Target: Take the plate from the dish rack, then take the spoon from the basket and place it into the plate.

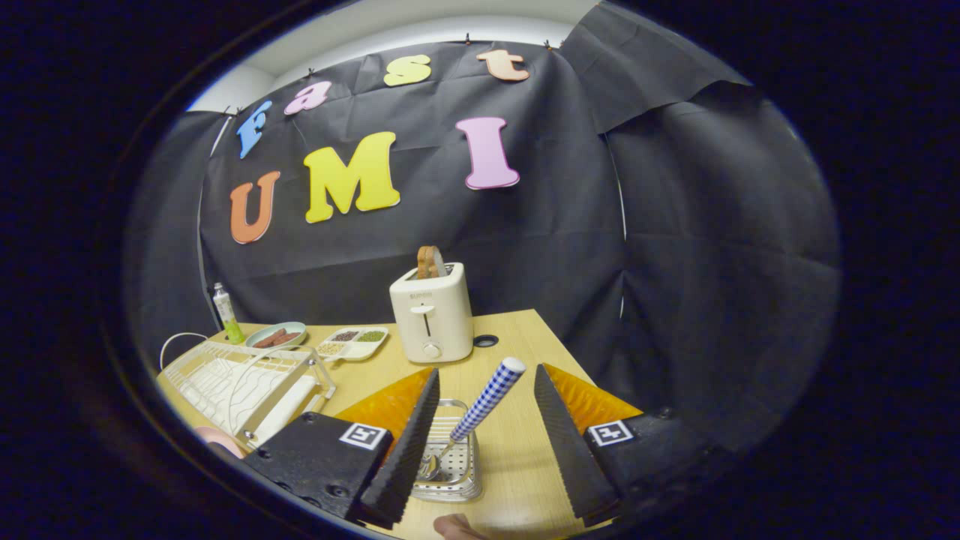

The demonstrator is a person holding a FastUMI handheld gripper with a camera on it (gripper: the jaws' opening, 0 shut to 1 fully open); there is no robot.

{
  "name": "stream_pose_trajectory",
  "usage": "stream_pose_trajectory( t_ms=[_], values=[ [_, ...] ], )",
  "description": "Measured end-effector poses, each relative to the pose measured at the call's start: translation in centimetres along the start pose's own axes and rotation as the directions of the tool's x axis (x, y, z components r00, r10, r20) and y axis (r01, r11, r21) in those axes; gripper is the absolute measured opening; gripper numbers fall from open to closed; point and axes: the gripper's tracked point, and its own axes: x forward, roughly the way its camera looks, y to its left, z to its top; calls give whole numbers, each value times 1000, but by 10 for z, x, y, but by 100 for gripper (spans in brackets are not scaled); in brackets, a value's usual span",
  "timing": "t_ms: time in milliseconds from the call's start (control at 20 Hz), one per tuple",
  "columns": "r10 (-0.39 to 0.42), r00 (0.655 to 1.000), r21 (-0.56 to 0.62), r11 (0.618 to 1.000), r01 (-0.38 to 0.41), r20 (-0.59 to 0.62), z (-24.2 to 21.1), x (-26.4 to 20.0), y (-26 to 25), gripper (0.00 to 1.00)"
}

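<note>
- The gripper (486,409) hangs over the wooden worktop (517,465) with its fingers spread wide, pinching nothing.
- Between the fingers sits a small metal basket (459,480), close against the left finger (409,442).
- The spoon (469,420) stands tilted in that basket — bowl down on the perforated bottom, its blue-and-white checked handle leaning up and away toward the right finger, touching neither finger.
- To the left of the fingers lies a white wire dish rack (240,382); at its near corner a pinkish rounded edge (219,441) shows, perhaps the plate, though I cannot tell for sure.
- Beyond the fingers a white toaster (433,315) stands upright with a slice of bread (430,262) sticking out of the slot.
- Left of the toaster — a divided tray (352,343) of grains, a small bowl (276,335) with brown pieces, and a bottle (226,313) near the booth wall.
- A dark ring (485,340) lies just right of the toaster.
- A fingertip (454,527) of the person shows at the near edge of the worktop.
</note>
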Motion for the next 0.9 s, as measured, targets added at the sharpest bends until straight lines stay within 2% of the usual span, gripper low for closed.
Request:
stream_pose_trajectory(
  t_ms=[150,250,300,400,500,650,900],
  values=[
    [13,1000,-9,1000,-13,20,5,10,8,52],
    [55,998,7,998,-56,32,10,4,23,30],
    [64,997,3,998,-64,34,13,1,29,26],
    [73,995,-25,997,-72,63,24,-6,38,22],
    [50,994,-82,996,-42,96,36,-11,41,17],
    [27,992,-128,992,-11,126,53,-23,50,16],
    [8,972,-135,991,24,236,97,-63,71,16]
  ],
)
